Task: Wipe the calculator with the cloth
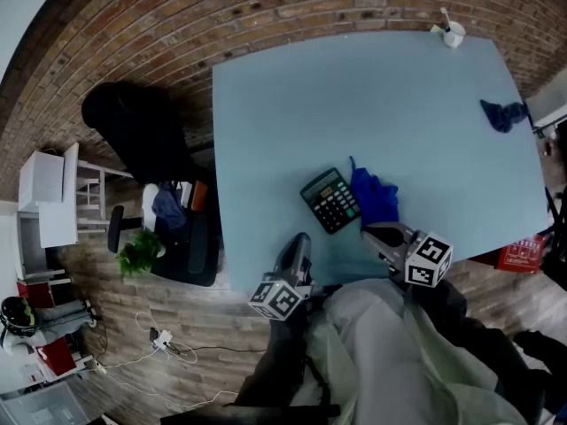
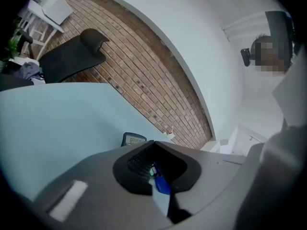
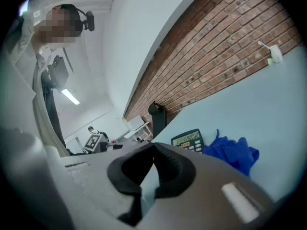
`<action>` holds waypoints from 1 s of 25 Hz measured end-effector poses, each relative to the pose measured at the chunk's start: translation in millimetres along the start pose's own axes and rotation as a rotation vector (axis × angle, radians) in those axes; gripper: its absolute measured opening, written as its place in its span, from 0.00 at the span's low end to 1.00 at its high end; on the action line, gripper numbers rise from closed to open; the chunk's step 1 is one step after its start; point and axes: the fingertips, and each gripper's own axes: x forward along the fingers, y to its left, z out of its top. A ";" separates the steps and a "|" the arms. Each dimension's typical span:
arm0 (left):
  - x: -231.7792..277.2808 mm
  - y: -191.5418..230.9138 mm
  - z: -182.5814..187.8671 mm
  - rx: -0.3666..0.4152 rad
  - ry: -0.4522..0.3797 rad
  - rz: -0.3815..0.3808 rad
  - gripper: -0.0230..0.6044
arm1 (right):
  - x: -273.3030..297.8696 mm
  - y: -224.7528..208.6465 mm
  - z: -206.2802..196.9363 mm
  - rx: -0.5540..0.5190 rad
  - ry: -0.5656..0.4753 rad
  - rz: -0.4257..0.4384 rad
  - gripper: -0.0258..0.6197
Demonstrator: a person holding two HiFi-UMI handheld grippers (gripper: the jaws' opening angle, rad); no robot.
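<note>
A black calculator (image 1: 330, 200) lies on the pale blue table (image 1: 372, 96) near its front edge, with a crumpled blue cloth (image 1: 374, 196) touching its right side. My left gripper (image 1: 298, 248) hovers just in front of the calculator, shut and empty. My right gripper (image 1: 381, 235) is just in front of the cloth, also shut with nothing in it. In the right gripper view the calculator (image 3: 188, 140) and the cloth (image 3: 233, 152) lie beyond the closed jaws. The left gripper view shows the calculator (image 2: 133, 139) past the jaw tips, with a bit of the cloth (image 2: 162, 184).
A second dark blue cloth (image 1: 503, 113) lies near the table's right edge. A small white cup (image 1: 453, 34) stands at the far right corner. A black office chair (image 1: 142, 131) stands left of the table. The floor is brick.
</note>
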 end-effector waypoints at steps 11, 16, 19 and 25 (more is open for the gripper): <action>30.2 16.7 7.3 0.018 0.108 -0.077 0.05 | 0.4 -0.8 -3.3 0.032 -0.082 -0.114 0.04; 68.2 45.0 19.5 0.265 0.191 -0.014 0.31 | -24.2 -9.7 -0.4 0.042 -0.178 -0.188 0.04; 109.3 51.9 20.4 0.437 0.287 -0.041 0.47 | -37.4 -28.9 -7.6 -0.024 -0.145 -0.306 0.06; 154.6 51.3 -20.8 0.589 0.484 -0.100 0.55 | -45.5 -76.8 -11.2 -0.121 -0.088 -0.502 0.42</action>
